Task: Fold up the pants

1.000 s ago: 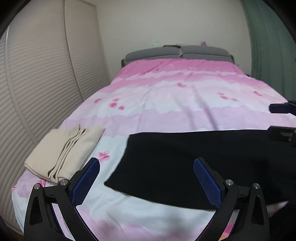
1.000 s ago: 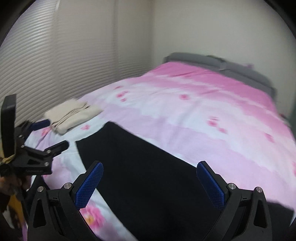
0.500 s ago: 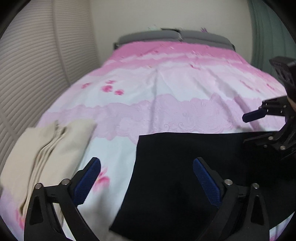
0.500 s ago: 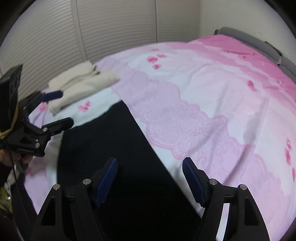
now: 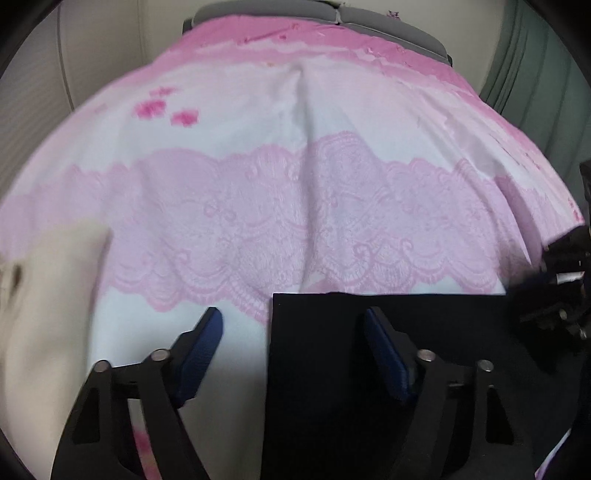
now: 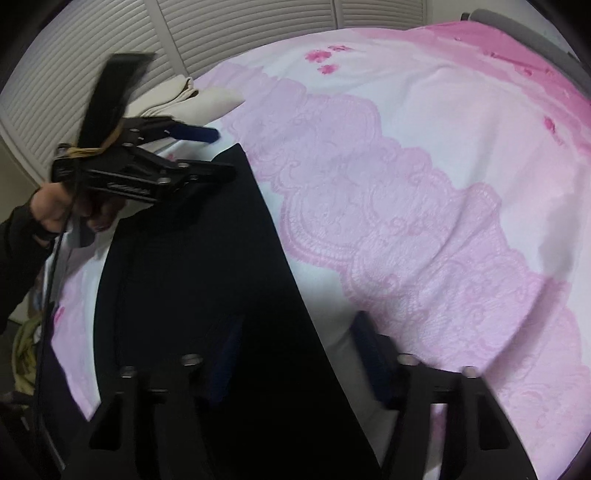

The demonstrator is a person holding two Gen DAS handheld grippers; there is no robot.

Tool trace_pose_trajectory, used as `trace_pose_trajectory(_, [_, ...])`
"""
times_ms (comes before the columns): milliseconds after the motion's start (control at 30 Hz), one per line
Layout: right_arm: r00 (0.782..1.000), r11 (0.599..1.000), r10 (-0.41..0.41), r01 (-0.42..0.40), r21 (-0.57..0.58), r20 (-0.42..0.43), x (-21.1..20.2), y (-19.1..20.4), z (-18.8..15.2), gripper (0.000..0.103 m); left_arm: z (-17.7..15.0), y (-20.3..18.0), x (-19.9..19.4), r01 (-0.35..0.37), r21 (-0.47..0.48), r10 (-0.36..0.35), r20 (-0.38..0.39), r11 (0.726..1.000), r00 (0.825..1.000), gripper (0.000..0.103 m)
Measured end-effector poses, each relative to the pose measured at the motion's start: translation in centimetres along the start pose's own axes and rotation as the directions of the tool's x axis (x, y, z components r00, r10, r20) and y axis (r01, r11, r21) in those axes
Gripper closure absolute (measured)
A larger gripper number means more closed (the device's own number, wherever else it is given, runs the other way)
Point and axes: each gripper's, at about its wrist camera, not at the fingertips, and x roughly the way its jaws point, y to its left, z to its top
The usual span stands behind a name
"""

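Note:
Black pants (image 5: 369, 406) lie flat on the pink and white bed cover, near its front edge. My left gripper (image 5: 295, 334) points down over their left end; the pants' left edge runs between its closing jaws, and the blue pads do not press on the cloth. In the right wrist view, my right gripper (image 6: 299, 356) straddles the far long edge of the pants (image 6: 192, 266), one finger over black cloth and one over the cover; its jaws are closing too, still apart. The left gripper (image 6: 223, 153) shows there over the pants' far corner, held by a hand (image 6: 55, 210).
A folded beige garment (image 5: 40, 314) lies on the bed cover (image 5: 295, 184) left of the pants, also seen as beige garment (image 6: 184, 96). Grey pillows (image 5: 332, 14) sit at the head. Slatted closet doors (image 6: 92, 74) stand along the left side, and a green curtain (image 5: 535, 74) hangs at right.
Both grippers dropped toward the bed and tilted downward onto the pants' edges. Their jaws have narrowed, the right more than the left. The pants have not moved.

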Motion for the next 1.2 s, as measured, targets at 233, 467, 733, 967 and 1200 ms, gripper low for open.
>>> trace_pose_trajectory(233, [0.999, 0.999, 0.038, -0.038, -0.025, 0.024, -0.8, 0.7, -1.0, 0.100, -0.7, -2.5, -0.8, 0.045, 0.073, -0.045, 0.004, 0.996, 0.999, 0.086])
trace_pose_trajectory(467, [0.992, 0.997, -0.020, 0.029, -0.069, 0.122, -4.2, 3.8, -1.0, 0.101, -1.6, -2.5, -7.5, 0.040, 0.070, -0.047, 0.100, 0.997, 0.994, 0.089])
trace_pose_trajectory(733, [0.971, 0.973, -0.151, 0.179, -0.145, 0.184, -10.1, 11.8, -1.6, 0.101, -6.3, -4.2, -18.7, 0.012, 0.101, -0.034, 0.212, 0.995, 0.977, 0.089])
trace_pose_trajectory(967, [0.951, 0.941, -0.218, 0.264, -0.210, 0.219, -14.8, 22.2, -5.6, 0.101, -15.4, -6.0, -28.1, 0.004, 0.095, -0.032, 0.296, 0.995, 0.955, 0.089])
trace_pose_trajectory(1200, [0.937, 0.901, -0.275, 0.329, -0.282, 0.214, -14.9, 32.6, -12.6, 0.101, -27.0, -8.1, -32.6, -0.025, 0.079, -0.002, 0.313, 0.997, 0.950, 0.089])
